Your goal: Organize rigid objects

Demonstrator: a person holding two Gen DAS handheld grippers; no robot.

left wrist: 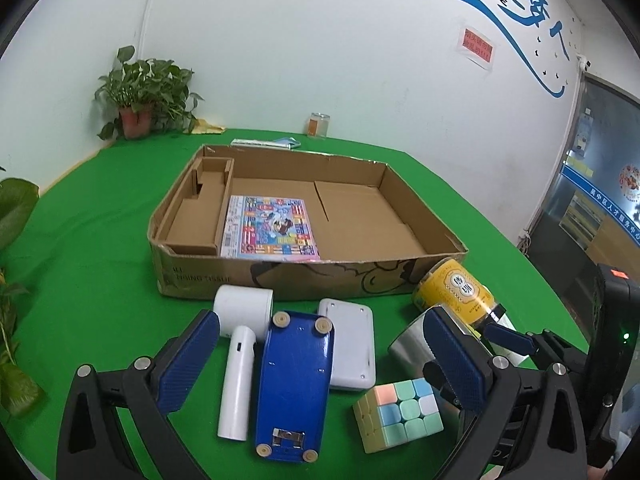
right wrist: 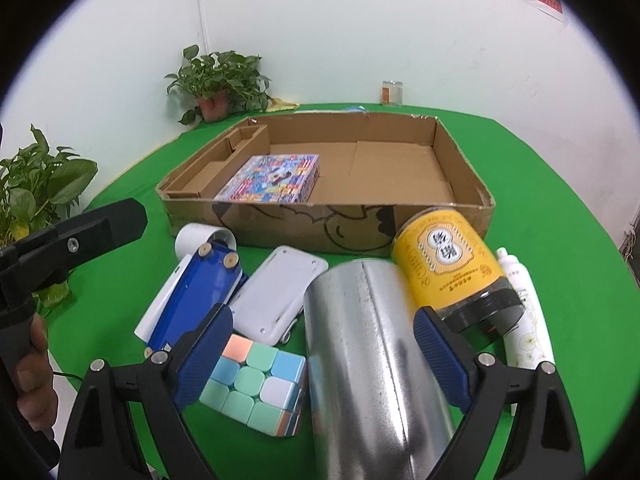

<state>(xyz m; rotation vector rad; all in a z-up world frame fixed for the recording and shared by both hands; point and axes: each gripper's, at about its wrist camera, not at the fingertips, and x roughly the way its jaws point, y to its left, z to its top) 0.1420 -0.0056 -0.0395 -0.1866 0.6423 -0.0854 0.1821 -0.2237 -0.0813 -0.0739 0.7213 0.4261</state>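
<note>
While its jaws gape, right gripper [right wrist: 323, 354] straddles the steel can [right wrist: 372, 360].

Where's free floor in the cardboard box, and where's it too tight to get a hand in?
Free: the cardboard box floor right of the colorful book, out to the right wall. The left divider compartment also looks bare. Crowded: the row in front of the box, blue device, white device, cube, steel cylinder, yellow jar, nearly touching.
</note>
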